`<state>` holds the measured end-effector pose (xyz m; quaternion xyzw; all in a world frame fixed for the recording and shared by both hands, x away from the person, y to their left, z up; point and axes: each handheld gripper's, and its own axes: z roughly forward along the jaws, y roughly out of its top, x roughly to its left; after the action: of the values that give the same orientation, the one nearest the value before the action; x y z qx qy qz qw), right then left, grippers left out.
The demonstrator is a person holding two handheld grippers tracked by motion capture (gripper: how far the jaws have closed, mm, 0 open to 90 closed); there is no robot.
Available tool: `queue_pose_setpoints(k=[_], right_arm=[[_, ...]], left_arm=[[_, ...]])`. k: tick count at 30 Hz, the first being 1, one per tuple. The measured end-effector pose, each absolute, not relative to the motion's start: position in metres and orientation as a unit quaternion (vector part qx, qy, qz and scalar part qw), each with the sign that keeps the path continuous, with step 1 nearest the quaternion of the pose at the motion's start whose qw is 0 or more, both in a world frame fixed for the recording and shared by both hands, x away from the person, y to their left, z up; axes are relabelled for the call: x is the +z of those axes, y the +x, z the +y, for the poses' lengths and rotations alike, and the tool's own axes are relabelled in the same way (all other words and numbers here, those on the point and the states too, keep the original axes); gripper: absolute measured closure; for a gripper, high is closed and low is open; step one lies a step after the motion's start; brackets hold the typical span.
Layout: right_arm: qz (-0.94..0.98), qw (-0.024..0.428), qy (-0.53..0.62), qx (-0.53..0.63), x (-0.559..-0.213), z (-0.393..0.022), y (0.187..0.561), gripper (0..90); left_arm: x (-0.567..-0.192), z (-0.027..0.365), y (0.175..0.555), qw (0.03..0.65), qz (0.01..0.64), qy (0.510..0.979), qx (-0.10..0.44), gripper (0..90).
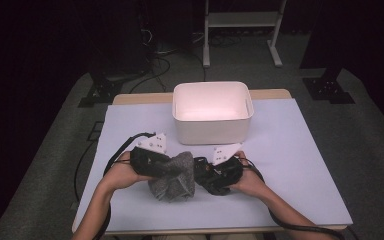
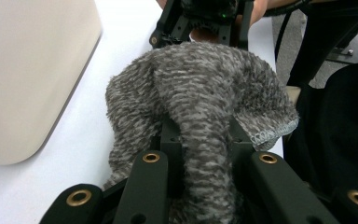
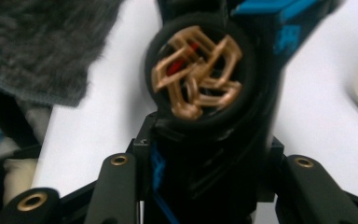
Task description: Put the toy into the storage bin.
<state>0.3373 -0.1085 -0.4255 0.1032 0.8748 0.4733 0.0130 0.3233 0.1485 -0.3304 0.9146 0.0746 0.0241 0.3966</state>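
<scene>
A grey fuzzy cloth (image 1: 174, 176) is being held just in front of the white bin (image 1: 213, 111), on the person's side of it, above the pale blue mat (image 1: 300, 165). The cloth is being pinched by the left gripper (image 1: 156, 162), whose jaws are closed down on a bunched fold of it; in the left gripper view the fabric (image 2: 200, 107) is seen rising out from between the jaws and draping over them. A black, blue-trimmed object (image 3: 209, 116) with a round end, inside which a gold wire-like tangle is set, is being clasped by the right gripper (image 1: 211, 172); its jaws are standing partway closed against the sides of that object, and what the object is cannot be told with certainty. Both things are being kept close to each other, just short of the bin's near wall. The work in hand is judged to be the wiping or wrapping of the black object with the cloth, perhaps ahead of placing into the bin. To do it well, the fold should be kept firmly pinched so the cloth is not slipping out, the black object should be held steady and level, and the loose fabric should be drawn over it without being snagged on the gold wires.
</scene>
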Motion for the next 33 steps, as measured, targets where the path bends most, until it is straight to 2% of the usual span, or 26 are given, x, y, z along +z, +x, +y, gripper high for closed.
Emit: queue_pose_setpoints(k=[5, 7, 13, 21, 29, 33], right_arm=[[0.873, -0.004, 0.107, 0.477, -0.424, -0.124, 0.332, 55.2], [0.874, 0.003, 0.099, 0.475, -0.421, -0.130, 0.327, 55.1], [0.865, 0.011, 0.098, 0.492, -0.422, -0.141, 0.318, 55.2], [0.850, 0.009, 0.107, 0.516, -0.426, -0.153, 0.316, 55.4], [0.846, 0.013, 0.103, 0.522, -0.426, -0.157, 0.313, 55.5], [0.849, 0.017, 0.101, 0.518, -0.426, -0.158, 0.313, 55.6]], left_arm=[[-0.331, 0.138, 0.325, 0.399, 0.065, 0.914, 0.020, 75.1], [-0.328, 0.130, 0.324, 0.397, 0.057, 0.916, 0.020, 75.1], [-0.314, 0.088, 0.322, 0.384, 0.012, 0.923, 0.019, 75.1], [-0.306, 0.042, 0.325, 0.361, -0.011, 0.932, 0.015, 75.2], [-0.301, 0.029, 0.322, 0.355, -0.025, 0.934, 0.018, 75.3], [-0.305, 0.037, 0.322, 0.354, -0.025, 0.935, 0.017, 76.1]])
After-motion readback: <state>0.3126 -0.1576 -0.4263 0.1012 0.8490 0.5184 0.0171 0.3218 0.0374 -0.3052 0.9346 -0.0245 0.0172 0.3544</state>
